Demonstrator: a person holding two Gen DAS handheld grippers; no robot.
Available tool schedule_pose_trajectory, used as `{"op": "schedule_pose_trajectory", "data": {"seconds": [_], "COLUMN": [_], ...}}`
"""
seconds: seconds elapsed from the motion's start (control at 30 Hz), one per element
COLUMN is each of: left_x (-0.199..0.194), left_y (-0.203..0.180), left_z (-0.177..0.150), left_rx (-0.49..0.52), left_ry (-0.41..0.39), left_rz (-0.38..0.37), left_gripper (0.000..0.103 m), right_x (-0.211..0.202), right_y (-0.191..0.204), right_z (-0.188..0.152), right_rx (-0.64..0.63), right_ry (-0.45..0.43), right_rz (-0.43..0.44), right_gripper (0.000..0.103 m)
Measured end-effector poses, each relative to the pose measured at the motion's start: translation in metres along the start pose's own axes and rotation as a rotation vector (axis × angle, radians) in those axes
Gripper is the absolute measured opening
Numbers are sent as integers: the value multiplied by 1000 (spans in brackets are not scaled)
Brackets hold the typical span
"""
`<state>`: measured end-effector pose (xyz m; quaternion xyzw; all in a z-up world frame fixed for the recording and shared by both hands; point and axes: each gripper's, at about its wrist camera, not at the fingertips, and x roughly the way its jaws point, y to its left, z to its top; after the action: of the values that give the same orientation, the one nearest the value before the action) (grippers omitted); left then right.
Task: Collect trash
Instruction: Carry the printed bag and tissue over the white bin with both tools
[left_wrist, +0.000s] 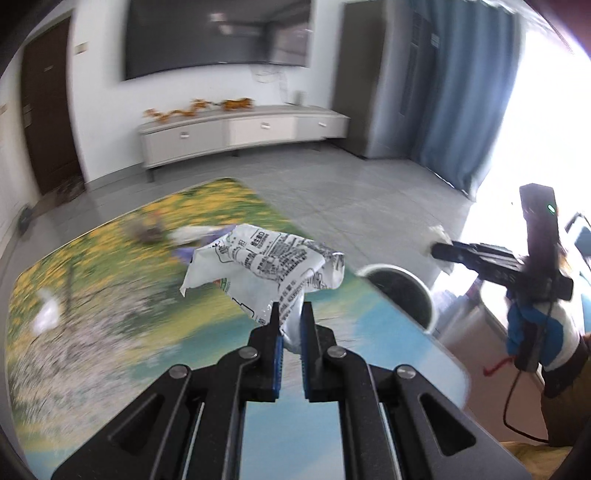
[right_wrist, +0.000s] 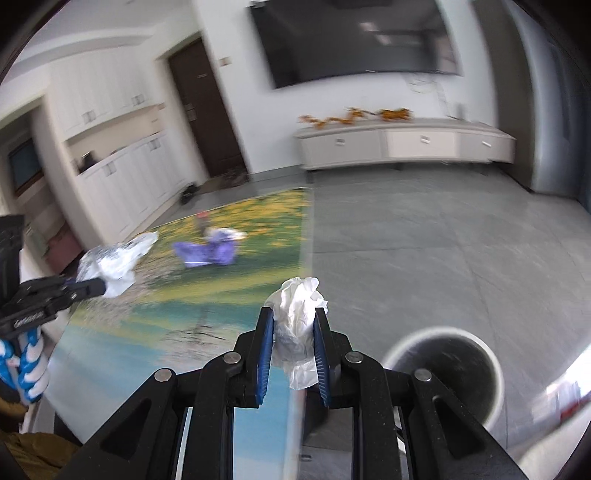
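My left gripper is shut on a crumpled white printed wrapper and holds it above the table with the flowery cloth. It also shows in the right wrist view with the wrapper. My right gripper is shut on a crumpled white tissue, at the table's right edge. It shows in the left wrist view. A round white bin with a dark inside stands on the floor below and right of the right gripper; it also shows in the left wrist view.
A purple crumpled wrapper and a white piece lie further back on the table. A small white scrap lies at the table's left. Grey tiled floor, a TV cabinet and a blue curtain lie beyond.
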<state>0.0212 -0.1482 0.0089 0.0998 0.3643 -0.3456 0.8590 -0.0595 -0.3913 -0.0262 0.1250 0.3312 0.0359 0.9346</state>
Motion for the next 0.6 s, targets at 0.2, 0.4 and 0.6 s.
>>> {"op": "schedule_pose_trajectory", "data": {"seconds": [0.2, 0.4, 0.6], "left_x": [53, 119, 177], "left_y": [-74, -129, -161], "left_z": [22, 44, 56], "left_rx": [146, 201, 209], "left_ry": [71, 183, 286], "left_rz": [-111, -197, -217], "left_gripper": [7, 7, 7], "right_x": [-7, -3, 9], "right_y": [-67, -107, -140], "right_z": [-16, -18, -16], "right_rx": [159, 233, 298], "right_ry": [39, 73, 103], "right_rz": [-120, -180, -197], "right_gripper": [20, 20, 21]}}
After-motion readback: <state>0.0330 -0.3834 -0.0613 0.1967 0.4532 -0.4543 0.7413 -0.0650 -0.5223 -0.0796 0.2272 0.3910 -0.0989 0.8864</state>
